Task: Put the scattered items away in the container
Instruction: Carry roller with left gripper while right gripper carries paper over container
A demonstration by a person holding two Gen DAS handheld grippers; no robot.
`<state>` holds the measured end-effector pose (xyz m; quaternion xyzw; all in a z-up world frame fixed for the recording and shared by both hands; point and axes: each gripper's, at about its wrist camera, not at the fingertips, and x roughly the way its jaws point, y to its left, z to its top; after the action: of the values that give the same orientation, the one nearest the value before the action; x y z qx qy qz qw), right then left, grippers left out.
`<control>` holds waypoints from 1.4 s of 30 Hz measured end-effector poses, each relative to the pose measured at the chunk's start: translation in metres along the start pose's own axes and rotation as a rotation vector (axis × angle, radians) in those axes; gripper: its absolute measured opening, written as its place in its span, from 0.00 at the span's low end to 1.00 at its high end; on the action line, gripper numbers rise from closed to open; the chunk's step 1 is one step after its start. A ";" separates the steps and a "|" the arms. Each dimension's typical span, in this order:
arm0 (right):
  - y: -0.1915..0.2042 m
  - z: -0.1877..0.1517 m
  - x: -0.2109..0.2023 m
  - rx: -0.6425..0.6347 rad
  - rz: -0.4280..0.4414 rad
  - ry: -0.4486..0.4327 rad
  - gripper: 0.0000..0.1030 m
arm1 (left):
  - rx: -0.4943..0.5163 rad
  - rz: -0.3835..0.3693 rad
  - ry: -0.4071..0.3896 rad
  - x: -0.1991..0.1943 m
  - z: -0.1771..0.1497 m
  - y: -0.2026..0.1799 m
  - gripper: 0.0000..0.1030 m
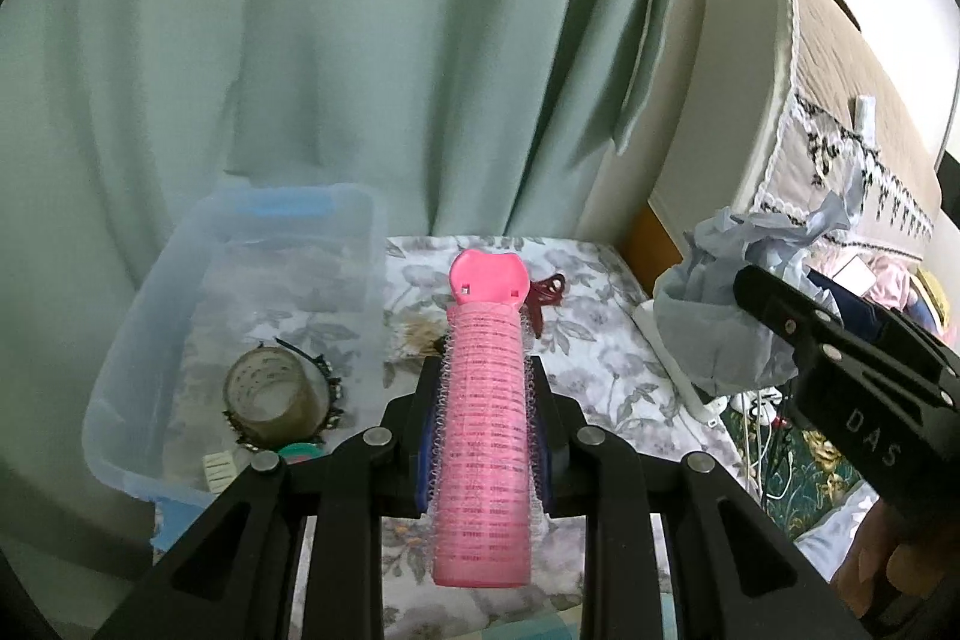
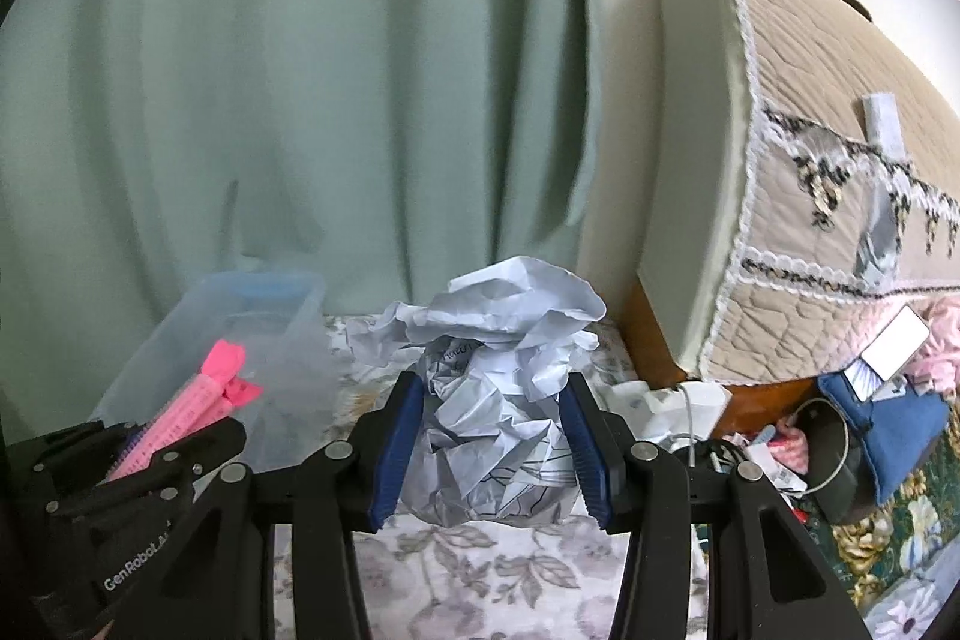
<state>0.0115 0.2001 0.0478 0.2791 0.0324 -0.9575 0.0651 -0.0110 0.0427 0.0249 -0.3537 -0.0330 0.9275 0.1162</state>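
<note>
My left gripper [image 1: 483,400] is shut on a pink hair roller clip [image 1: 483,436] and holds it above the floral table, just right of the clear plastic container [image 1: 150,316]. The roller also shows in the right wrist view [image 2: 180,415]. My right gripper [image 2: 489,436] is shut on a crumpled ball of pale blue-white paper [image 2: 498,388], held above the table near its right edge; that paper also shows in the left wrist view [image 1: 714,316]. The container holds a roll of clear tape [image 1: 270,394], a black beaded headband [image 1: 327,382] and some small items.
A dark red hair claw [image 1: 549,295] and a brownish item [image 1: 420,331] lie on the floral cloth [image 1: 600,340] beyond the roller. A green curtain [image 1: 360,40] hangs behind. A padded bed headboard [image 2: 810,220] and floor clutter are to the right.
</note>
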 end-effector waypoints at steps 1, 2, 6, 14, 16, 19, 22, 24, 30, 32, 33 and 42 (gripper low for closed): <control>0.005 0.000 -0.002 -0.008 0.008 -0.003 0.49 | -0.007 0.004 -0.003 -0.002 0.000 0.004 0.25; 0.010 0.000 -0.003 -0.015 0.016 -0.004 0.49 | -0.016 0.009 -0.006 -0.003 0.000 0.008 0.25; 0.029 0.000 -0.007 -0.049 0.047 -0.009 0.49 | -0.058 0.026 -0.015 -0.010 -0.001 0.026 0.25; 0.066 -0.001 -0.008 -0.106 0.104 -0.004 0.49 | -0.116 0.055 -0.019 -0.014 -0.001 0.058 0.25; 0.075 -0.001 -0.007 -0.113 0.114 -0.001 0.49 | -0.132 0.063 -0.021 -0.014 -0.002 0.067 0.25; 0.086 -0.001 -0.004 -0.128 0.131 0.006 0.49 | -0.153 0.075 -0.023 -0.015 -0.002 0.079 0.25; 0.099 -0.001 -0.002 -0.147 0.149 0.010 0.49 | -0.174 0.088 -0.023 -0.016 -0.002 0.091 0.25; 0.108 -0.001 0.000 -0.163 0.163 0.012 0.49 | -0.189 0.098 -0.023 -0.017 -0.002 0.098 0.25; 0.133 -0.005 0.010 -0.198 0.201 0.035 0.49 | -0.236 0.125 -0.011 -0.018 -0.004 0.123 0.25; 0.143 -0.007 0.013 -0.213 0.213 0.044 0.49 | -0.246 0.134 -0.009 -0.019 -0.005 0.130 0.25; 0.148 -0.008 0.012 -0.219 0.218 0.047 0.49 | -0.251 0.137 -0.007 -0.019 -0.005 0.133 0.25; 0.171 -0.009 0.026 -0.237 0.251 0.077 0.50 | -0.272 0.148 0.008 -0.016 -0.008 0.147 0.25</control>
<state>0.0187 0.0293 0.0222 0.3077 0.1124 -0.9200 0.2151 -0.0223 -0.1037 0.0083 -0.3715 -0.1316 0.9191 -0.0013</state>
